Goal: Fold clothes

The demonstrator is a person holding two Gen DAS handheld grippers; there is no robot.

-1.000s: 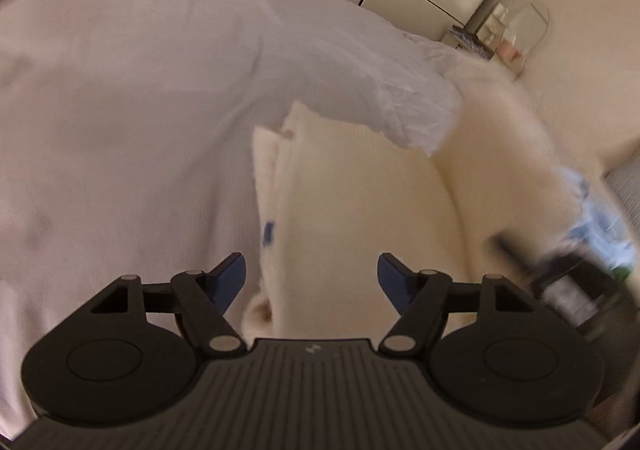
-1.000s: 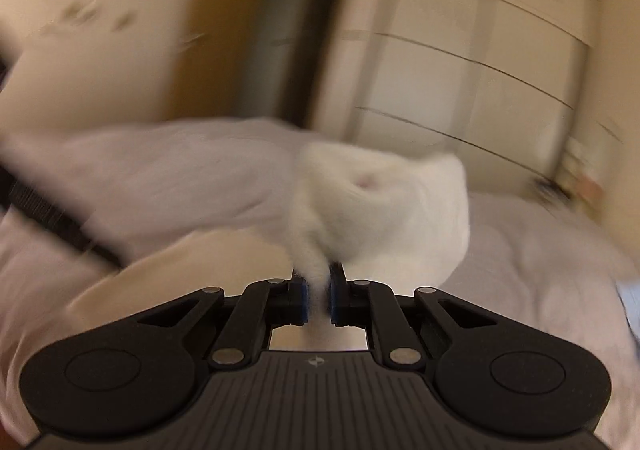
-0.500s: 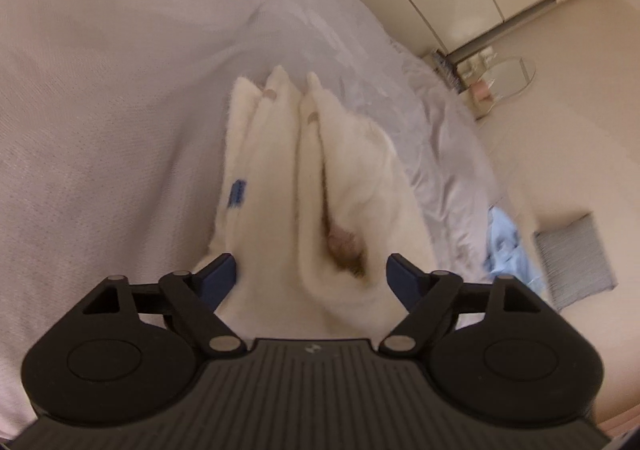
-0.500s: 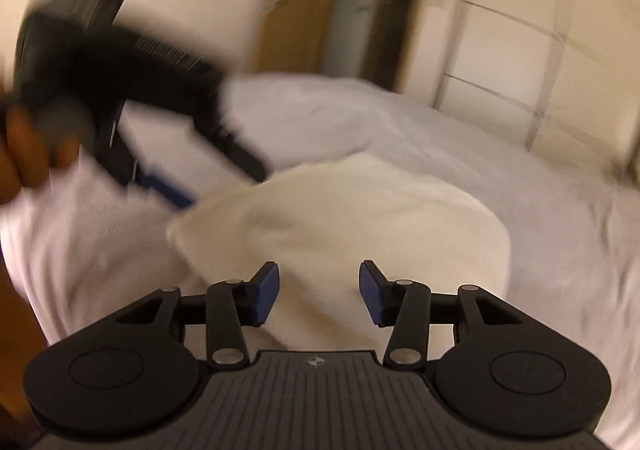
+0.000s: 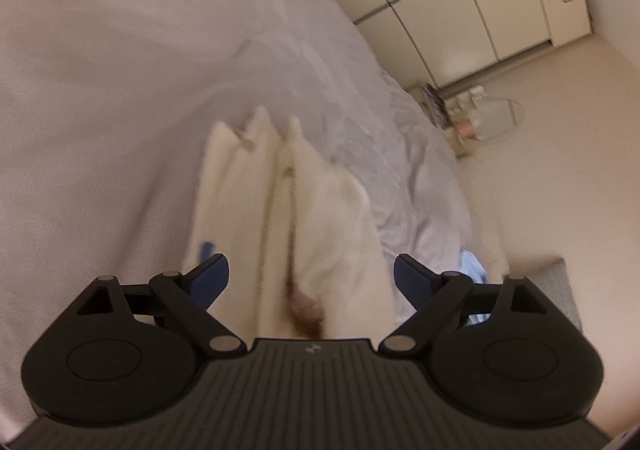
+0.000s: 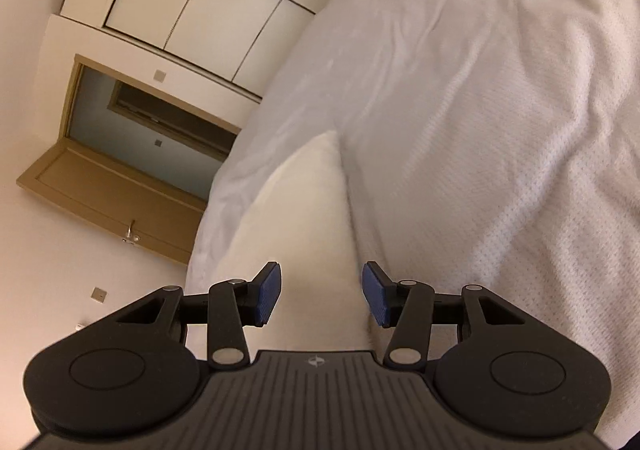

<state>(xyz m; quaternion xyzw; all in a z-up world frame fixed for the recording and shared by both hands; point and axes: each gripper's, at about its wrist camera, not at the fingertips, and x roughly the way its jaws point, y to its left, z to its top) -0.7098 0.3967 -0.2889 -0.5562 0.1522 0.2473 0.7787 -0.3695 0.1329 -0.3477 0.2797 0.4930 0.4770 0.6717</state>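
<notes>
A cream fleece garment (image 5: 332, 234) lies folded on the white bed (image 5: 100, 110), its stacked layers and a brown inner lining showing in the left wrist view. My left gripper (image 5: 311, 278) is open, its blue pads wide apart on either side of the garment's near end. The right wrist view shows the same garment (image 6: 304, 218) as a smooth cream slab near the bed's edge. My right gripper (image 6: 320, 296) is open too, held over the garment's near end with nothing pinched between its pads.
White wardrobe doors (image 5: 460, 2) stand beyond the bed. A round mirror with small items (image 5: 492, 114) sits on the floor by the wall. A blue cloth (image 5: 474, 270) and a grey cushion (image 5: 560, 290) lie on the floor. A wooden door (image 6: 120, 186) shows in the right wrist view.
My right gripper let go of the fleece and opened, then swung to face the bed's edge. The garment now lies folded flat; my left gripper stayed open and closed in on it.
</notes>
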